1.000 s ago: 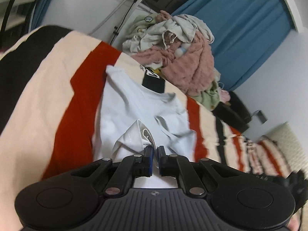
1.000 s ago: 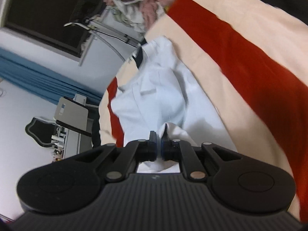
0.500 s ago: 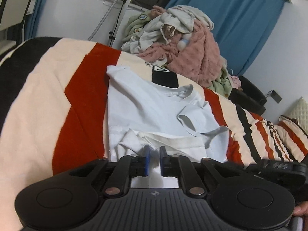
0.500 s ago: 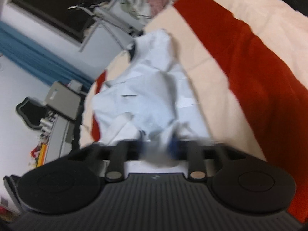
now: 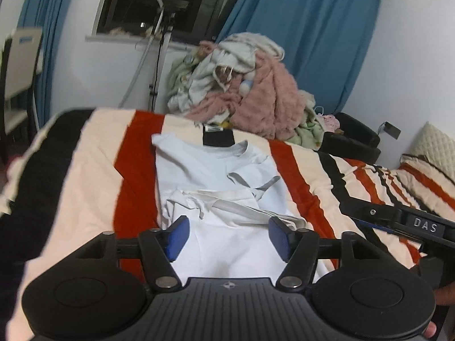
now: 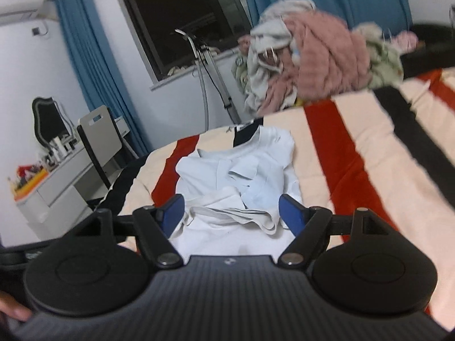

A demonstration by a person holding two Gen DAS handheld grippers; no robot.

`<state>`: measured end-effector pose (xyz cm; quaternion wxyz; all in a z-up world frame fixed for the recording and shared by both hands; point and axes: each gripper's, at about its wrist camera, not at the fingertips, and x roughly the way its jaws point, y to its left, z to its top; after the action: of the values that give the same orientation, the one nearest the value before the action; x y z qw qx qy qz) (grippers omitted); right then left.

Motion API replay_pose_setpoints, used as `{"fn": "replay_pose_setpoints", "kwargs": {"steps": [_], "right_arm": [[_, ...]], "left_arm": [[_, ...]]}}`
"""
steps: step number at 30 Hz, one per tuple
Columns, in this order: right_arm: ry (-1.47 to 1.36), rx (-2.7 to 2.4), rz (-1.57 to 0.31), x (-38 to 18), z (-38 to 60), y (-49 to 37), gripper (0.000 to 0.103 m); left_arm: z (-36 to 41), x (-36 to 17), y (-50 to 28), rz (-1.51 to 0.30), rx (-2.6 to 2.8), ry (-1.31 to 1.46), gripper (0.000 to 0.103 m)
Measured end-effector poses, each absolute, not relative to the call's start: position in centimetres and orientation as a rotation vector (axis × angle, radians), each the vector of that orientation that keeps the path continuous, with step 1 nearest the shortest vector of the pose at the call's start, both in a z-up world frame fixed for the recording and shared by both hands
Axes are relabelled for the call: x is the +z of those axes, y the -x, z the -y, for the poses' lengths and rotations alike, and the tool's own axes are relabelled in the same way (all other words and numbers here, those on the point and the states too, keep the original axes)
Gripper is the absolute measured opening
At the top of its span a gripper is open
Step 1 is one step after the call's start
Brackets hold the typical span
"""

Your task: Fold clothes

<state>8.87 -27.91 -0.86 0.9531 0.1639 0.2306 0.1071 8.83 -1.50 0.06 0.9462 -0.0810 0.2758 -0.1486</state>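
on the striped blanket (image 5: 93, 170) right ahead of me lies the pale blue t-shirt (image 5: 204, 167), its collar at 12 o'clock and its lower half folded up over the body, so the white hem runs across the middle from 9 to 3 o'clock. my left gripper (image 5: 229, 237) hangs just above the near edge of the shirt, blue pads spread wide with nothing between them — only the white fold shows through the gap. my right gripper (image 6: 231, 213) is spread wide too, and holds nothing; the bunched hem of the t-shirt (image 6: 241, 170) sits just past its fingertips, and i cannot tell whether the pads touch the cloth. in the left wrist view the right gripper's black body reaches in from 3 o'clock, beside the shirt. one sleeve is tucked in and rumpled toward 1 o'clock on the shirt. beyond the collar, at 12 to 1 o'clock, a heap of clothes (image 5: 256, 91) with a pink fleece on top sits at the far end of the blanket, in front of the blue curtains (image 5: 307, 28).
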Motion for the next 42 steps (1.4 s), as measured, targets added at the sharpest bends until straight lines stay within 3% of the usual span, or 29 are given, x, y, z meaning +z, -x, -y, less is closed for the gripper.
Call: {"fn": "replay_pose_setpoints", "kwargs": {"steps": [2,5,9,17,42], "right_arm": [[-0.305,0.215,-0.449,-0.5,27.4,-7.2,0.076],[-0.268,0.202,-0.423,-0.2,26.5,-4.7,0.076],[-0.237,0.182,-0.388,-0.3,25.5,-1.5,0.076],[-0.187,0.176,-0.349,-0.3,24.1,1.0,0.076],[-0.162,0.095,-0.423,-1.7,24.1,0.0,0.075]], "left_arm": [[1.5,0.8,-6.6,-0.529,-0.294,0.143,0.083],[1.3,1.5,-3.3,-0.486,-0.286,0.111,0.085],[0.8,1.6,0.4,-0.441,-0.248,0.081,0.096],[0.3,0.4,2.6,-0.45,-0.257,0.094,0.096],[-0.6,-4.0,-0.7,-0.66,-0.266,0.251,0.096]]}}
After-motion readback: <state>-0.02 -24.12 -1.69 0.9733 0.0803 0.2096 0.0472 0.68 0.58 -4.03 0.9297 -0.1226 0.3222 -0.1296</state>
